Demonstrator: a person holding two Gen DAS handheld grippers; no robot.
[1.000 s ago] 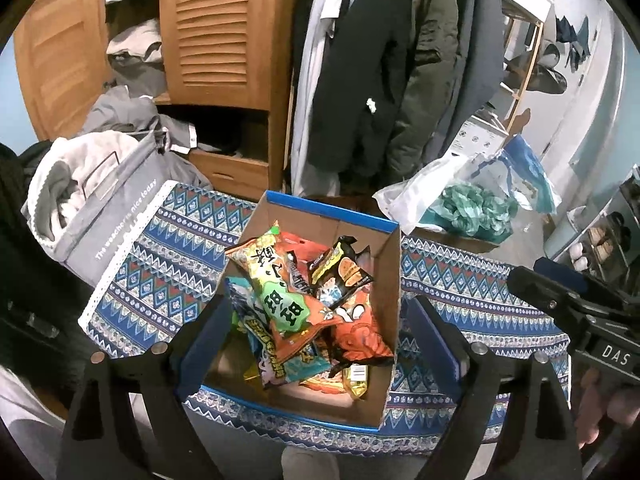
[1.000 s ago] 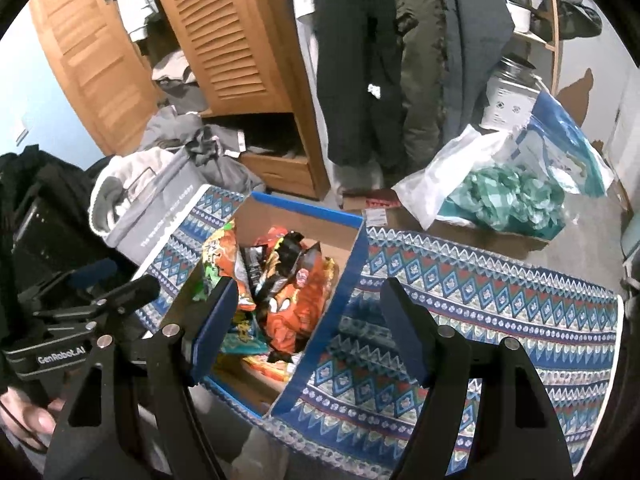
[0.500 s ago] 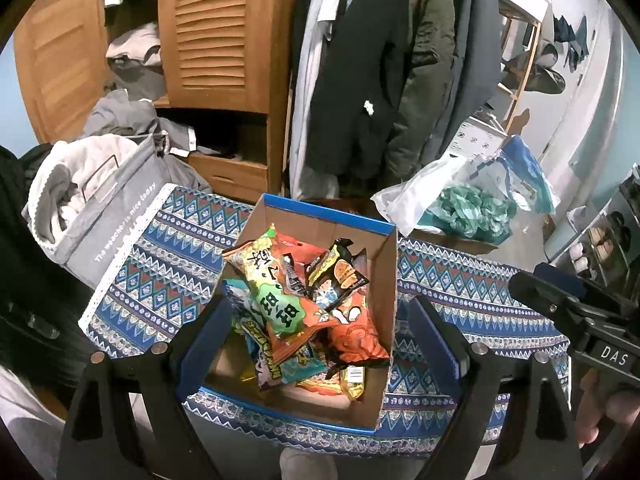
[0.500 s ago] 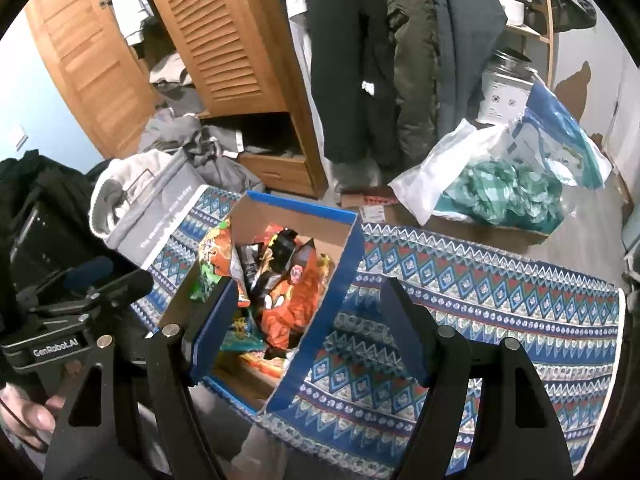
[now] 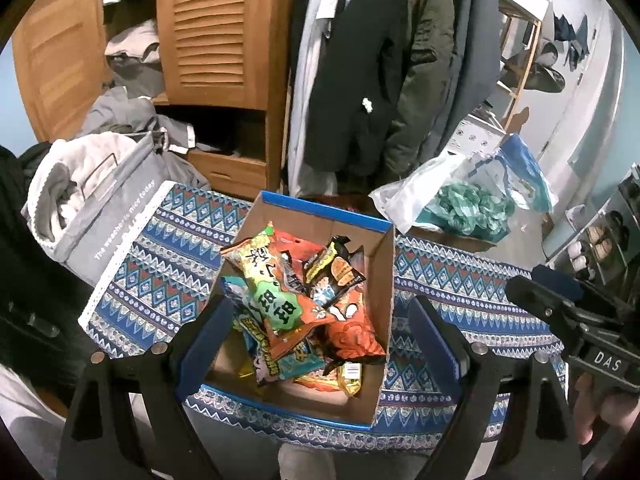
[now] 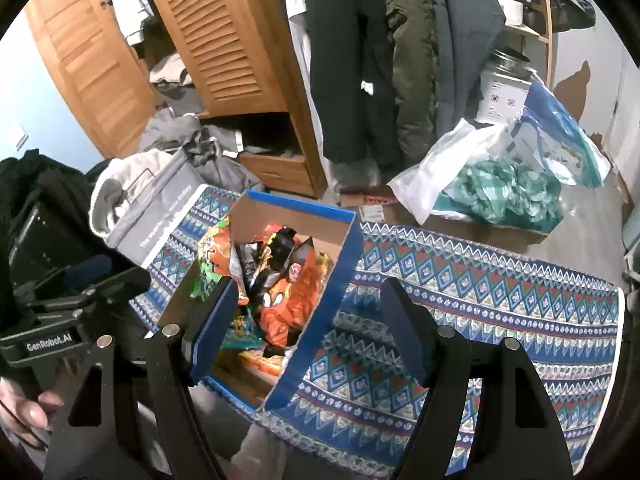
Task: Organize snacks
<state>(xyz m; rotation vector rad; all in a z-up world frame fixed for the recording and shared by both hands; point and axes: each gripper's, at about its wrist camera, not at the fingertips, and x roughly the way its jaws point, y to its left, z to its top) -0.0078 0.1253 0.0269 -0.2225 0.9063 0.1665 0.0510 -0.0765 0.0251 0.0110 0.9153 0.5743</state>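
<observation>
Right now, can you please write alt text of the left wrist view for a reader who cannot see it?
An open cardboard box full of colourful snack packets stands on a blue patterned cloth. The open, empty left gripper hovers above it. Behind are a wooden wardrobe and hanging coats.

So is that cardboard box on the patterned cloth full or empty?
Fairly full. The open-topped cardboard box holds a loose heap of snack packets, with some bare cardboard floor showing at the near end.

One cardboard box (image 5: 382, 280), one patterned cloth (image 5: 168, 260), two grippers
</observation>
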